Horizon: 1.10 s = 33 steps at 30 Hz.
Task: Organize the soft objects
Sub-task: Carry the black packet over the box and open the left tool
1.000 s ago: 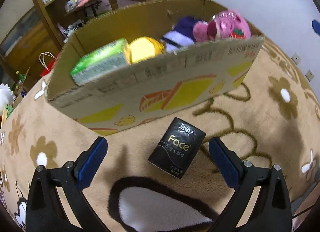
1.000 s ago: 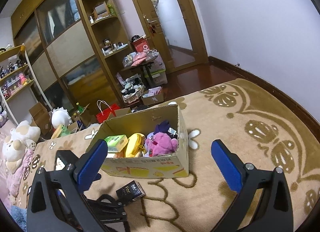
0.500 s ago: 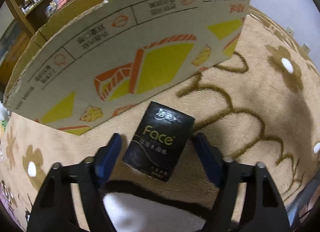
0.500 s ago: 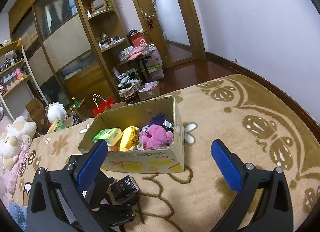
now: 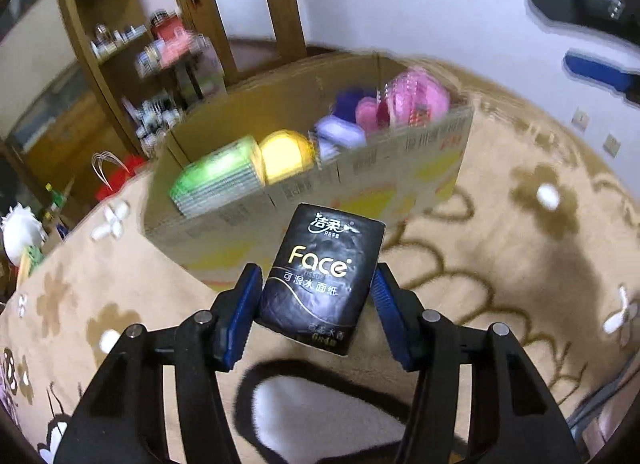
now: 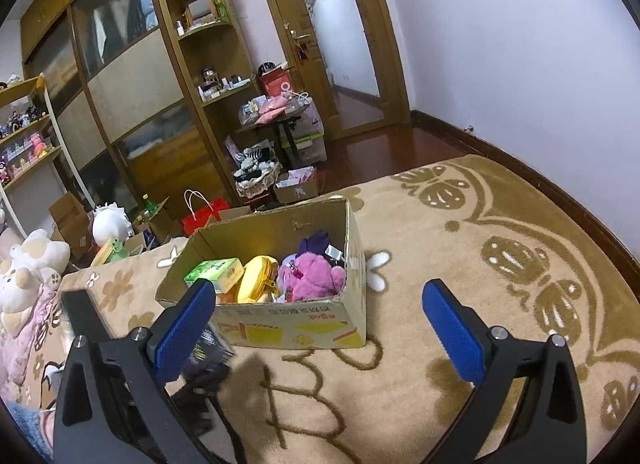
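Note:
My left gripper is shut on a black "Face" tissue pack and holds it lifted above the carpet, just in front of the cardboard box. The box holds a green tissue pack, a yellow pouch and pink and purple plush toys. In the right wrist view the box sits ahead on the carpet, and the black pack shows partly behind my left finger. My right gripper is open and empty, off to the right and above.
A beige flower-patterned carpet covers the floor. Wooden shelving, a cluttered small table, a red bag and plush toys stand beyond the box and to the left. A wall runs along the right.
My left gripper closed on the black tissue pack and lifted it off the carpet, up toward the box's rim. The right gripper stayed open, shifting slightly.

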### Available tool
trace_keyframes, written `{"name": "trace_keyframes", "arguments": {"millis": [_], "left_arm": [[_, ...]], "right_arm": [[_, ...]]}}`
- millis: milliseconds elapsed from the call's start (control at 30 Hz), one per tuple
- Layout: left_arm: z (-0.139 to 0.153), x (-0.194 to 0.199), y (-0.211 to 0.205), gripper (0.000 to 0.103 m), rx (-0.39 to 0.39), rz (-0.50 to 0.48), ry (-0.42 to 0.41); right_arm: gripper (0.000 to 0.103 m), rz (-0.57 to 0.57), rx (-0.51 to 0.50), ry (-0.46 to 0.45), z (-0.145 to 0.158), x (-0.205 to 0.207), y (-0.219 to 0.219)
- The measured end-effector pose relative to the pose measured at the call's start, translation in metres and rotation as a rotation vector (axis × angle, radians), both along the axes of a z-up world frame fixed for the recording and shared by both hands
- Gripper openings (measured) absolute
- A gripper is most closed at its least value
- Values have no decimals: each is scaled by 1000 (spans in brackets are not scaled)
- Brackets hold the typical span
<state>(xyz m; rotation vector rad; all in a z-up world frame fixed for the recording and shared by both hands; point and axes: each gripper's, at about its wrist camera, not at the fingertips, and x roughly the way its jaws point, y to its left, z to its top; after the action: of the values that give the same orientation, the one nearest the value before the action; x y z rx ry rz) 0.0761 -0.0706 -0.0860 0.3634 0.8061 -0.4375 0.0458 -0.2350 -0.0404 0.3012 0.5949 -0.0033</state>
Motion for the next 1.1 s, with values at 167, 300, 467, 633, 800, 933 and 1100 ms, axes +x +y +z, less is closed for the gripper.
{"name": "trace_keyframes", "arguments": {"millis": [167,300,467,633,800,933,1100], "left_arm": [[34,6,16,55,-60,63,-98],[54,29,27,55,-113,104,-134],[64,58,32,55,-153,154,-131],[55,78,33,55,-151,181,-119],[48,89,34,55,-174,189,-115],[45,88,40,56,-195,222,-107],[60,61,48,60,-152,226,-195]], "right_arm": [[103,0,-1,-8,3,0,-2],[103,2,1,-8,3,0,-2],[103,18,-7,-8,4,1,1],[103,21,-14,-10,6,2,2],[103,24,1,1,5,4,-1],[103,25,1,3,5,5,-1],[103,26,2,-12,7,3,-1]]}}
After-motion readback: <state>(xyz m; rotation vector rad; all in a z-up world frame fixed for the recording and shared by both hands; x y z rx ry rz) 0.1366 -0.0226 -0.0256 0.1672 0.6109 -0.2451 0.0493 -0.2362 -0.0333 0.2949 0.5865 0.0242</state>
